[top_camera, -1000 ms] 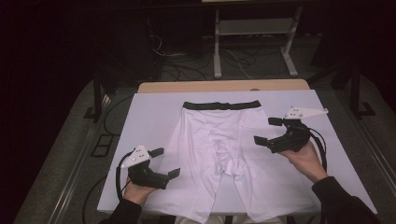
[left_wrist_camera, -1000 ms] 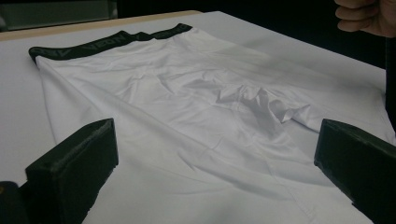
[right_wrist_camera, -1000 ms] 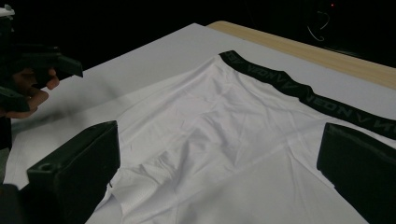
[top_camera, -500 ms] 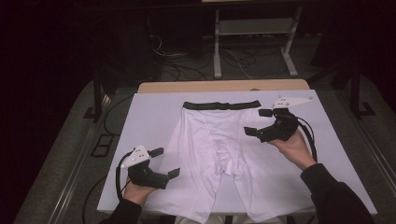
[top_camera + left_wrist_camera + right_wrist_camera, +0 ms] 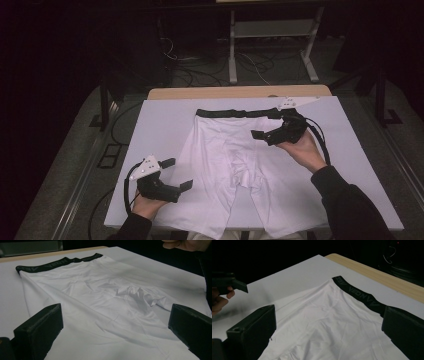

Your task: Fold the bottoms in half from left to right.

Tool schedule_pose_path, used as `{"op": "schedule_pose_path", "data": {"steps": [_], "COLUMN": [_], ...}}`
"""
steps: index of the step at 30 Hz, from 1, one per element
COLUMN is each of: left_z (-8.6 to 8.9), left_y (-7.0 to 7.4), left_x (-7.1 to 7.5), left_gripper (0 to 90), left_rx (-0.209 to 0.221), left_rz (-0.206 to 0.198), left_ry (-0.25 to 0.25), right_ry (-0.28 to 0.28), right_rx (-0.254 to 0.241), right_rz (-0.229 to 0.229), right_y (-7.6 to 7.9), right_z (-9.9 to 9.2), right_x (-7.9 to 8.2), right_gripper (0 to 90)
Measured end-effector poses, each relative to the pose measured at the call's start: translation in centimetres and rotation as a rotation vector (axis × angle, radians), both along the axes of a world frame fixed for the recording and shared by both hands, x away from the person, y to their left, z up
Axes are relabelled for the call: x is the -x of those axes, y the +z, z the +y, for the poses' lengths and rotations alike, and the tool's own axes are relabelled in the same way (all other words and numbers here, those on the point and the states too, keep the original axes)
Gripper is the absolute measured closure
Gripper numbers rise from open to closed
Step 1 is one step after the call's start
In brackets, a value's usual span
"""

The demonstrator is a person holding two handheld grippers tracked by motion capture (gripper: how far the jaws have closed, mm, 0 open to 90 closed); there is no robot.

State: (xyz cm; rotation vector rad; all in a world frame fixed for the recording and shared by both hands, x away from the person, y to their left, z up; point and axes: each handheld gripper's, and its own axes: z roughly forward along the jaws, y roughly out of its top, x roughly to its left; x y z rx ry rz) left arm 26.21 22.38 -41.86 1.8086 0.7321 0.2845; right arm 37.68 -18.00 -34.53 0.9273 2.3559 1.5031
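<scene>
White boxer briefs (image 5: 235,165) with a black waistband (image 5: 235,113) lie flat on the white table cover (image 5: 160,125), waistband at the far side. My left gripper (image 5: 177,173) is open at the near left, its jaws over the left leg's outer edge. My right gripper (image 5: 271,127) is open too, hovering over the briefs' upper right, just short of the waistband's right end. In the left gripper view the briefs (image 5: 105,297) spread out ahead between the jaws. In the right gripper view the waistband (image 5: 359,295) runs toward the right jaw.
A wooden table edge (image 5: 240,92) shows beyond the white cover. Behind it on the dark floor stand a metal rack (image 5: 272,45) and loose cables (image 5: 200,70). Bare white cover lies left and right of the briefs.
My right gripper has moved left and away from me, from beside the briefs' right edge to above their upper right near the waistband. The left gripper has stayed put.
</scene>
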Motion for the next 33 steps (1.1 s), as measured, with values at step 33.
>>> {"op": "schedule_pose_path", "data": {"steps": [33], "left_z": [-0.1], "left_y": [0.1], "left_x": [0.0], "left_gripper": [0.0], "left_rx": [0.006], "left_rz": [-0.004], "left_ry": [-0.004], "right_ry": [-0.006], "right_rx": [0.011], "right_rz": [0.006], "right_y": [0.4], "right_z": [4.0], "right_x": [-5.1], "right_gripper": [0.0]}}
